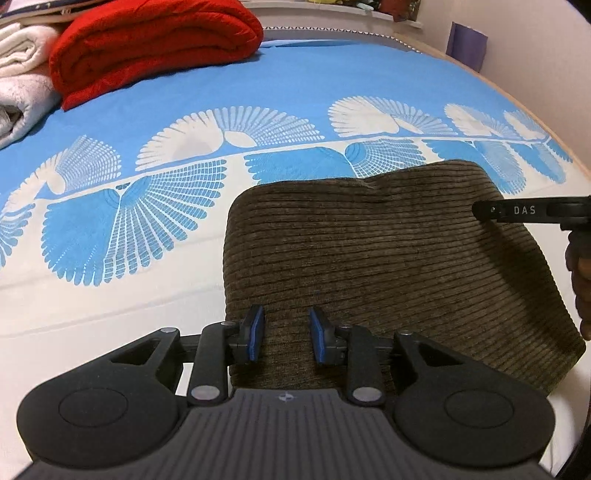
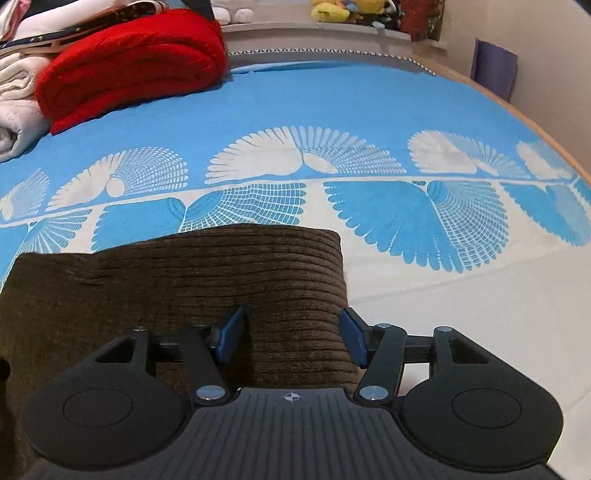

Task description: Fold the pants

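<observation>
Brown corduroy pants [image 1: 388, 258] lie folded into a compact rectangle on the blue and white bedsheet [image 1: 258, 85]. My left gripper [image 1: 286, 338] is open over the near left corner of the pants, its blue pads apart with fabric showing between them. My right gripper [image 2: 291, 334] stands open and wider over the pants [image 2: 184, 288], straddling their near right edge. Its right pad is just off the fabric, above the sheet. In the left wrist view one black finger [image 1: 517, 211] of the right gripper reaches in over the pants from the right, with a hand behind it.
A folded red blanket [image 1: 155, 48] and white towels [image 1: 22, 74] sit at the far left of the bed. The wooden bed edge [image 2: 535, 118] curves along the right, with a purple item [image 2: 495, 68] against the wall. Plush toys [image 2: 343, 11] line a shelf behind.
</observation>
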### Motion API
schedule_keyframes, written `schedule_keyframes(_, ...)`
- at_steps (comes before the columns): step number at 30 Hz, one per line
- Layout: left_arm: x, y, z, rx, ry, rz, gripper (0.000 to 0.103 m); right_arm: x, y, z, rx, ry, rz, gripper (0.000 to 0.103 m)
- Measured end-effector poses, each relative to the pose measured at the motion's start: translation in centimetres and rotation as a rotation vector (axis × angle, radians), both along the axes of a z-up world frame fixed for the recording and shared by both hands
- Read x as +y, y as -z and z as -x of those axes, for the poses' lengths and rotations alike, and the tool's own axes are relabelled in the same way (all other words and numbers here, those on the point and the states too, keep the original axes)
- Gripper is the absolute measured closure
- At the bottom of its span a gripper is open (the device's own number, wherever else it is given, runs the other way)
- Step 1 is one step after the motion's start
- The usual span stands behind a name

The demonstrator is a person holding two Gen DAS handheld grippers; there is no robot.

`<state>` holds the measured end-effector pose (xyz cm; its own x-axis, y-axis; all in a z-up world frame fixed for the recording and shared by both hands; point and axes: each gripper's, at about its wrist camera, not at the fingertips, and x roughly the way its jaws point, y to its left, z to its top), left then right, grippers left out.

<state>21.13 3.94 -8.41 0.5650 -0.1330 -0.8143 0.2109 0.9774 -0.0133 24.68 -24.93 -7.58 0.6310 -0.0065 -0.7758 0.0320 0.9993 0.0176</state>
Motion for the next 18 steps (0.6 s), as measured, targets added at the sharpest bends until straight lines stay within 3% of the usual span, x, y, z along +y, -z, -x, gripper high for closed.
schedule_keyframes(7, 0.3, -0.3, 0.5, -0.012, 0.008, 0.008, 0.072, 0.3, -0.1, -0.1, 0.009, 0.011, 0.013, 0.041)
schedule_keyframes(12, -0.1, -1.2, 2.1, -0.06, 0.022, -0.029, 0.069, -0.5, -1.6, 1.3, 0.013, 0.05, -0.026, 0.039)
schedule_keyframes(14, -0.3, -1.8, 3.2, -0.084, 0.018, -0.055, 0.052, -0.9, -2.7, 2.6, -0.01, 0.066, -0.048, 0.035)
schedule_keyframes(18, -0.5, -3.7, 6.1, -0.161, 0.006, -0.066, 0.034, -1.8, -6.2, 6.4, -0.121, 0.076, -0.087, 0.021)
